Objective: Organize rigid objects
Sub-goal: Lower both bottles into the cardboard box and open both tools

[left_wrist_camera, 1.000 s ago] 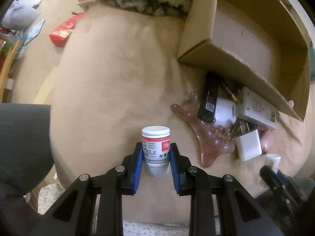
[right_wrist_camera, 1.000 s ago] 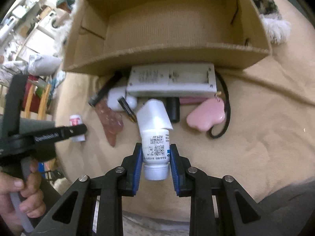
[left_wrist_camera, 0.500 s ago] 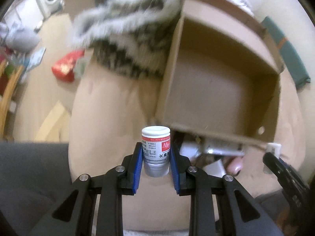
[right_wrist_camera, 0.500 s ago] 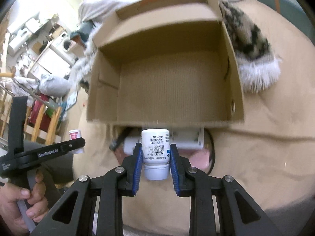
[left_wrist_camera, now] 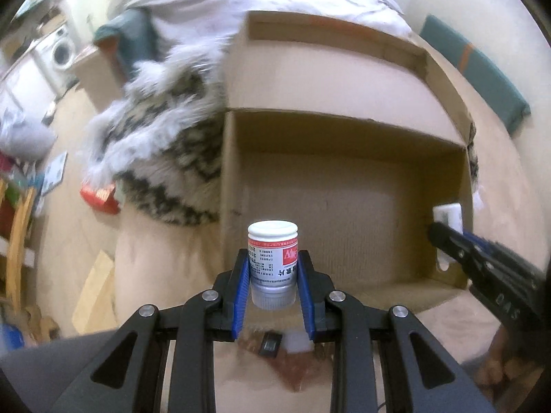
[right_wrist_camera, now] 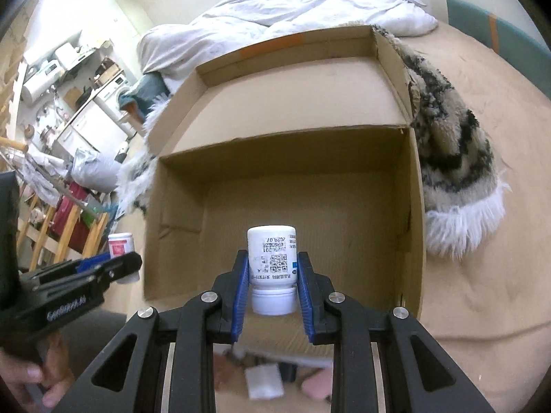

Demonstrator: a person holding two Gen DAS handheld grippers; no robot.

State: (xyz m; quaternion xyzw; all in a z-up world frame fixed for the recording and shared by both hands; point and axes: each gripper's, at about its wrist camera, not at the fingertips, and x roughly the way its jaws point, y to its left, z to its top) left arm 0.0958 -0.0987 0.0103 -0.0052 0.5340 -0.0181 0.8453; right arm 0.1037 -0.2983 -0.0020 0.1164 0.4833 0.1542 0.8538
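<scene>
My left gripper (left_wrist_camera: 272,268) is shut on a white pill bottle with a red label (left_wrist_camera: 272,258), held cap forward above the near wall of an open cardboard box (left_wrist_camera: 344,158). My right gripper (right_wrist_camera: 272,272) is shut on a white pill bottle with a QR code (right_wrist_camera: 272,261), held cap toward me over the same box (right_wrist_camera: 310,186). Each gripper shows at the edge of the other's view: the right one (left_wrist_camera: 482,261), the left one (right_wrist_camera: 86,275). The box floor is bare.
Below the grippers lie leftover items: a black lighter (left_wrist_camera: 270,344), a white block (right_wrist_camera: 263,385), a pink piece (right_wrist_camera: 318,387). A furry black-and-white blanket (right_wrist_camera: 454,158) flanks the box on the tan bedspread. A white duvet (right_wrist_camera: 292,3) lies behind.
Both grippers have lifted with their bottles from the pile and moved forward over the box's near wall. The pile has dropped to the bottom of both views.
</scene>
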